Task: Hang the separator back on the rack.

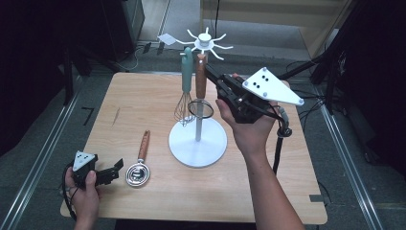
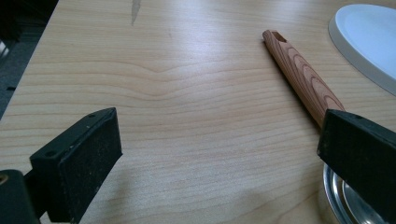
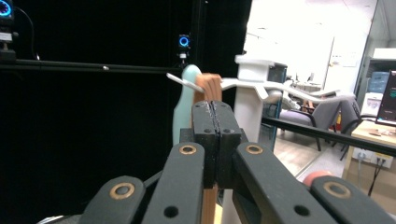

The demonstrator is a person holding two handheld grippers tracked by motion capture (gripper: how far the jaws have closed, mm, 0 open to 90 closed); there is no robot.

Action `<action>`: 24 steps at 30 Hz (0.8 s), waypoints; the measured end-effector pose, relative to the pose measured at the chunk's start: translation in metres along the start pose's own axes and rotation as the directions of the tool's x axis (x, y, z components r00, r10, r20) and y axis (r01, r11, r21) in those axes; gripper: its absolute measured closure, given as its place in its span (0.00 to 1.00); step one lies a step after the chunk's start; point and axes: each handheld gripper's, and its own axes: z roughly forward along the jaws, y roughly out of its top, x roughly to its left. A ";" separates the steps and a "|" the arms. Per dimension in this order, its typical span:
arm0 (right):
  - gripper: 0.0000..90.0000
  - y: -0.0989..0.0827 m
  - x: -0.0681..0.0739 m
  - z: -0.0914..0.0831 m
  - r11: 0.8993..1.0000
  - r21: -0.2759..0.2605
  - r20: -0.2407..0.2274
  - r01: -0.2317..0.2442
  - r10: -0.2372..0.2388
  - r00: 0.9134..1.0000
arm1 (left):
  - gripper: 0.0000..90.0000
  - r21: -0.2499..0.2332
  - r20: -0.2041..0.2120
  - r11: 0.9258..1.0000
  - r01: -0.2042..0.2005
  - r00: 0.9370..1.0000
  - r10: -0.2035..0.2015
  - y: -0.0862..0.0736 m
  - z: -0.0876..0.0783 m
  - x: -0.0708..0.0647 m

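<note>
A white hook stand [image 1: 184, 143] rises at mid-table. From its top hang a teal-handled whisk [image 1: 186, 72] and a wooden-handled tool [image 1: 200, 81] ending in a dark wire ring. My right gripper [image 1: 209, 71] is raised, its shut tips right at that wooden handle; contact is unclear. In the right gripper view the gripper [image 3: 215, 116] has its pads pressed together, with the wooden handle [image 3: 208, 84] and teal handle [image 3: 184, 102] just beyond. My left gripper [image 1: 117, 170] rests open at the front left beside a lying ladle [image 1: 143, 143]. The ladle's handle [image 2: 303, 77] lies ahead of the open gripper [image 2: 219, 144].
The ladle's metal bowl [image 1: 138, 175] lies just right of the left gripper, partly under one jaw in the left gripper view. The stand's round base [image 2: 369, 42] is close behind it. The wooden table [image 1: 143, 96] has open surface at its left and front.
</note>
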 end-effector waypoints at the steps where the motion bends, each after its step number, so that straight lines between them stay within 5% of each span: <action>1: 1.00 -0.002 -0.001 -0.001 1.000 0.006 0.005 0.001 -0.001 1.000 | 0.00 0.001 0.004 1.000 0.001 1.000 -0.001 0.000 0.000 0.000; 13: 1.00 -0.041 -0.019 -0.022 0.995 0.096 0.093 -0.020 0.011 0.996 | 0.02 0.012 0.057 1.000 -0.007 0.998 0.006 0.002 -0.001 -0.005; 19: 0.99 -0.071 -0.028 -0.038 0.987 0.153 0.127 -0.048 0.029 0.991 | 0.32 0.004 0.068 0.999 -0.036 0.997 0.036 0.002 -0.001 -0.019; 24: 0.95 -0.099 -0.035 -0.054 0.976 0.203 0.159 -0.081 0.049 0.986 | 0.66 0.025 0.134 0.999 -0.024 0.991 0.021 0.002 0.000 -0.022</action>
